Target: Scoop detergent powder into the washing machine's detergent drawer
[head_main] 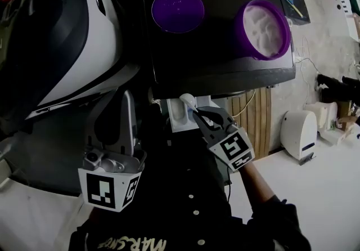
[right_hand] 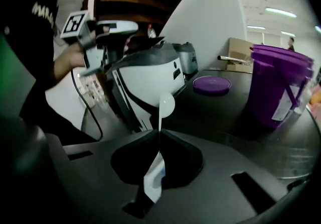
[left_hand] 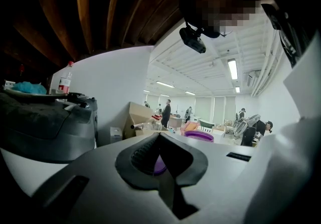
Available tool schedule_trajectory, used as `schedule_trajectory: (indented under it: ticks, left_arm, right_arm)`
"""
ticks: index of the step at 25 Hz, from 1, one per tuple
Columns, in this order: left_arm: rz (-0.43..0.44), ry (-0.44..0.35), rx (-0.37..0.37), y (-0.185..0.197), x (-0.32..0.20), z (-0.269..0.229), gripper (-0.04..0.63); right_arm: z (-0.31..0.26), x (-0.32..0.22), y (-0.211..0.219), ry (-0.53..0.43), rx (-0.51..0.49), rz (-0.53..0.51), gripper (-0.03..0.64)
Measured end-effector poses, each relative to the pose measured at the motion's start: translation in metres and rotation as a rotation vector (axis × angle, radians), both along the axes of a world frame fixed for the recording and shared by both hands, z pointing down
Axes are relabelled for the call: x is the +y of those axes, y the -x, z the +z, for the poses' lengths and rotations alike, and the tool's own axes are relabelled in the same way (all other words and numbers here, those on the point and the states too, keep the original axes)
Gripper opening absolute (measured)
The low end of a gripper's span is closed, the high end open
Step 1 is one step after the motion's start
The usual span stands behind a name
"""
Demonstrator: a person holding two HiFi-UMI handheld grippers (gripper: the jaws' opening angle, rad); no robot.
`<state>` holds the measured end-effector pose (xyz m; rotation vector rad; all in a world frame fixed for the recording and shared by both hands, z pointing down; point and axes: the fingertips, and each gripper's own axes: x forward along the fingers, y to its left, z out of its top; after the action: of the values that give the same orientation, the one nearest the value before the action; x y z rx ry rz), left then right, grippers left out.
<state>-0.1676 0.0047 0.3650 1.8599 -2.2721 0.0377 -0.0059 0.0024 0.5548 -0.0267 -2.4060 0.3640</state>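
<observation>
Head view: tub of powder (head_main: 262, 29) open, far right on the machine top (head_main: 219, 72); lid (head_main: 178, 10) to its left. Drawer (head_main: 175, 123) pulled out below the near edge. Right gripper (head_main: 198, 112) holds the spoon (head_main: 187, 100) over the drawer. We judge this the tipping stage; we cannot tell whether any powder is in the drawer.

Left gripper view: left gripper (left_hand: 161, 165), jaws together, empty, raised beside the machine.

Right gripper view: jaws pressed tight on the spoon's handle, bowl standing beyond the tips; its load we cannot tell.

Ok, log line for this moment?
right claw: shut on spoon | spoon: over drawer | left claw: shut, empty | tub: open
</observation>
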Motion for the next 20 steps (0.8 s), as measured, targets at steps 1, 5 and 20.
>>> schedule_trajectory:
  ticks: [1, 5, 20]
  left_arm:
    - [0.009, -0.008, -0.004, -0.001, -0.003, -0.005, 0.014]
    - [0.036, -0.037, -0.005, -0.002, -0.015, -0.024, 0.014]
    - [0.135, -0.147, -0.062, 0.005, -0.057, -0.084, 0.014]
  right_arm:
    - [-0.014, -0.005, 0.003, 0.059, -0.058, 0.047, 0.032]
    - [-0.071, -0.029, 0.007, 0.235, -0.254, 0.217, 0.032]
    - [-0.240, -0.157, -0.067, -0.085, -0.626, 0.737, 0.032]
